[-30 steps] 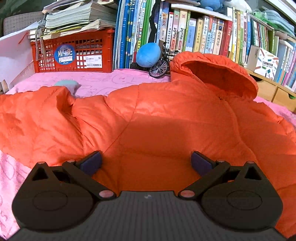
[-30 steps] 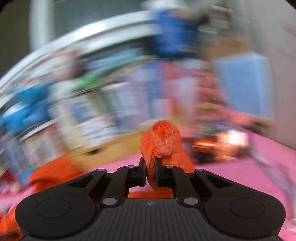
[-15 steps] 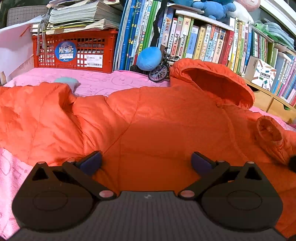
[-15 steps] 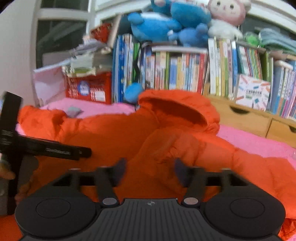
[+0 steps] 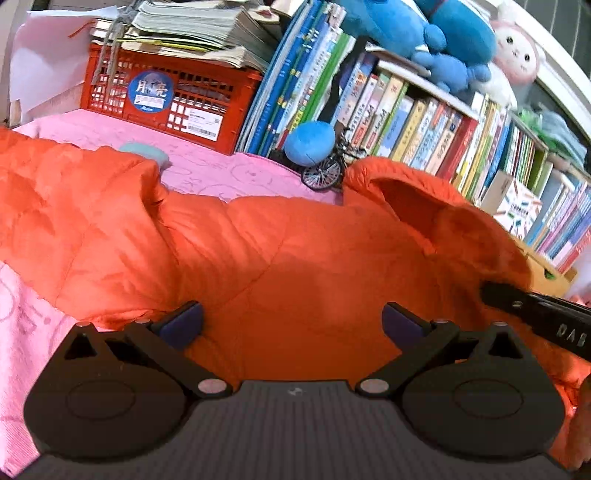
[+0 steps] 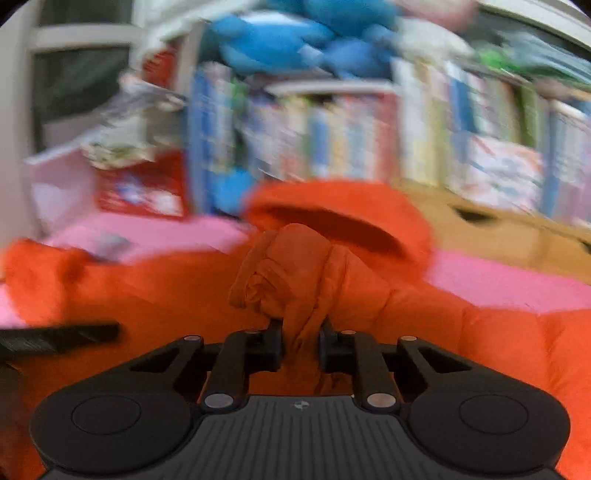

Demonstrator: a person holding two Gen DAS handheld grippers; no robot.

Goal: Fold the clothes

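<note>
An orange puffer jacket [image 5: 295, 258] lies spread on the pink bed cover [image 5: 207, 166], with its hood [image 5: 443, 221] toward the bookshelf. My left gripper [image 5: 291, 319] hovers open low over the jacket's body, with nothing between its fingers. A black part of the right tool [image 5: 535, 317] shows at the right edge of the left wrist view. In the blurred right wrist view, my right gripper [image 6: 301, 339] is closing on the bunched orange sleeve cuff [image 6: 288, 273]. Its pads pinch the fabric just in front of the hood [image 6: 332, 206].
Along the far edge of the bed stand a red crate [image 5: 166, 96] piled with papers and a bookshelf [image 5: 406, 122] topped with plush toys [image 5: 424, 33]. A blue ball [image 5: 310, 142] and a toy bicycle [image 5: 328, 166] are there too. Wooden drawers [image 6: 498, 229] sit at the right.
My right gripper swung over the jacket, opened and dropped the sleeve, then closed on the bunched cuff again. My left gripper rolled and shifted slightly. The right tool now shows in the left wrist view.
</note>
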